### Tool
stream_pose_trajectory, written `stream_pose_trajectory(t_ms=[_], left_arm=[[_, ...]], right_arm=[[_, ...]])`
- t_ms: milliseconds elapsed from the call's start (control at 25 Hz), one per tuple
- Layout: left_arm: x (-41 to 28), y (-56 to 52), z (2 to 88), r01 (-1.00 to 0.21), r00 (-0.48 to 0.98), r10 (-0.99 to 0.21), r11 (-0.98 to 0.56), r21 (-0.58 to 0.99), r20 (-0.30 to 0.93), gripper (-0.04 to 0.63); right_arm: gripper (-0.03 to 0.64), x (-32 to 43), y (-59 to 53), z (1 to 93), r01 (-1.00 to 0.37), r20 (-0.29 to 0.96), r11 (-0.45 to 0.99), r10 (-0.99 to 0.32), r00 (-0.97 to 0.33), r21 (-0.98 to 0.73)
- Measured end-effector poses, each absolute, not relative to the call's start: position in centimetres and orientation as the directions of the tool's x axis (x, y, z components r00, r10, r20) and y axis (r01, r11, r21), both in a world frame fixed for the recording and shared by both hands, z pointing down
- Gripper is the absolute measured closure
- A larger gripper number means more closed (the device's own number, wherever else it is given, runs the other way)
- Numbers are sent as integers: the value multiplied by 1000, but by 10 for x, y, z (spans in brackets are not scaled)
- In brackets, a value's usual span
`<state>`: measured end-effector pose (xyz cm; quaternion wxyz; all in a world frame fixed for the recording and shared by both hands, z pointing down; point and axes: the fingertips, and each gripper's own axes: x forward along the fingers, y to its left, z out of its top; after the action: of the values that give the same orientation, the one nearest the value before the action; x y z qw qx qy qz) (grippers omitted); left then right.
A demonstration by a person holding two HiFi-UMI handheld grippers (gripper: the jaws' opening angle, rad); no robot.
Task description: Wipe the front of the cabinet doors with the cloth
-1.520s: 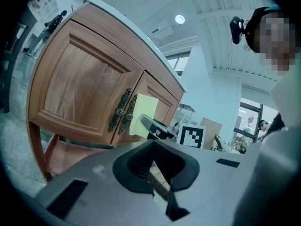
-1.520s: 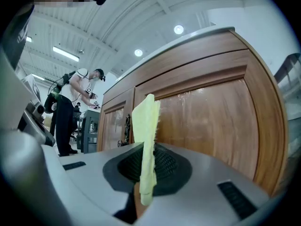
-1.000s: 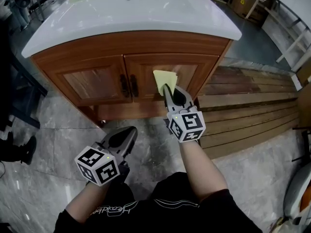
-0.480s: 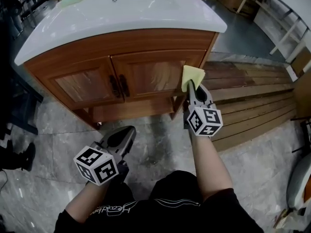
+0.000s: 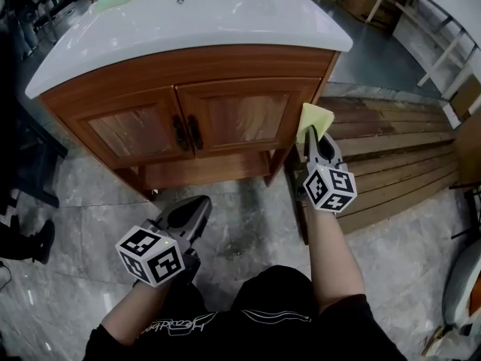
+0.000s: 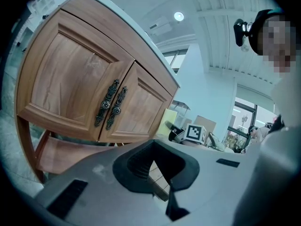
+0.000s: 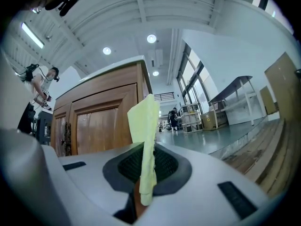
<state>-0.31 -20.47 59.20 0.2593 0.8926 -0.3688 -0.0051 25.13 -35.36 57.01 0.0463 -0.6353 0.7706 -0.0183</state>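
The wooden cabinet has a left door and a right door with dark handles at the middle. My right gripper is shut on a folded yellow cloth, which stands upright just beyond the cabinet's right front corner, apart from the door. In the right gripper view the cloth rises from the jaws, with the doors to its left. My left gripper hangs low over the floor in front of the cabinet, shut and empty. The left gripper view faces both doors.
A white countertop overhangs the doors. An open bottom shelf runs below them. Wooden planks lie on the floor to the right. A person's shoe shows at far left. Another person stands in the background.
My right gripper carried the cloth rightwards across the right door and past the cabinet's right edge. The left gripper stayed put.
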Motion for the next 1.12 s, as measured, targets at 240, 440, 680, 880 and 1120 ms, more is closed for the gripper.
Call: stream_pose_trajectory(t_ms=[240, 440, 680, 880, 1120], left_arm=[[-14, -207, 597, -661, 718, -674, -579, 478, 177, 591], [-25, -208, 601, -670, 705, -687, -562, 485, 177, 590], [-41, -208, 608, -689, 683, -707, -538, 486, 186, 590], [-55, -206, 616, -705, 663, -722, -511, 492, 199, 591], [-71, -203, 623, -727, 640, -736, -485, 487, 222, 591]], right_arm=[[577, 202, -324, 570, -948, -72, 311, -949, -306, -70], [575, 150, -311, 571, -895, -81, 438, -898, -432, -80], [577, 84, -305, 573, -794, -71, 608, -793, -606, -10], [575, 44, -301, 584, -717, -58, 697, -715, -697, 6], [577, 3, -296, 598, -630, -40, 776, -629, -776, 14]])
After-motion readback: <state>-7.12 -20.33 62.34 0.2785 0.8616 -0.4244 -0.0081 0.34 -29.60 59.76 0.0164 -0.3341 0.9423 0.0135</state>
